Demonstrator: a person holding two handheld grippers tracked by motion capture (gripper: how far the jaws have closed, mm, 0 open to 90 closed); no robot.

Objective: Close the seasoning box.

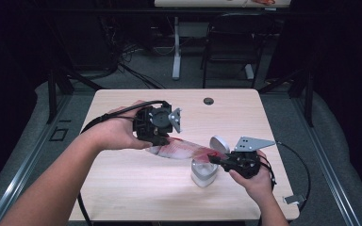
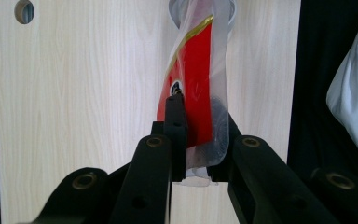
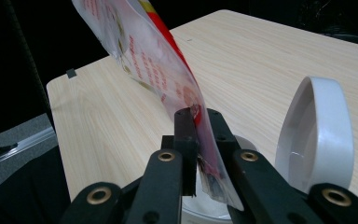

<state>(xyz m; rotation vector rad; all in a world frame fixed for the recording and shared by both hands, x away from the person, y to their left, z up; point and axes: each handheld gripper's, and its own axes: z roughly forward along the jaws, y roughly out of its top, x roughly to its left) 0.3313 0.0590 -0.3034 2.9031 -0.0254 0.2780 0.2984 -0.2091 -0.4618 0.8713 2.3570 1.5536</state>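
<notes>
A red and clear plastic packet (image 1: 181,149) hangs stretched between my two grippers over the middle of the table. My left gripper (image 1: 158,140) is shut on its left end; in the left gripper view the packet (image 2: 196,88) rises from the closed jaws. My right gripper (image 1: 215,158) is shut on the other end, and in the right gripper view the packet (image 3: 154,65) bends up and away to the left. Under that end stands a white container (image 1: 203,173) with its hinged lid (image 1: 219,143) flipped up; the lid (image 3: 318,135) stands just right of the jaws.
The light wooden table (image 1: 122,188) has a round cable hole (image 1: 209,100) near its far edge. A black chair (image 1: 233,42) and a white desk leg (image 1: 176,47) stand beyond the table. Dark floor surrounds it.
</notes>
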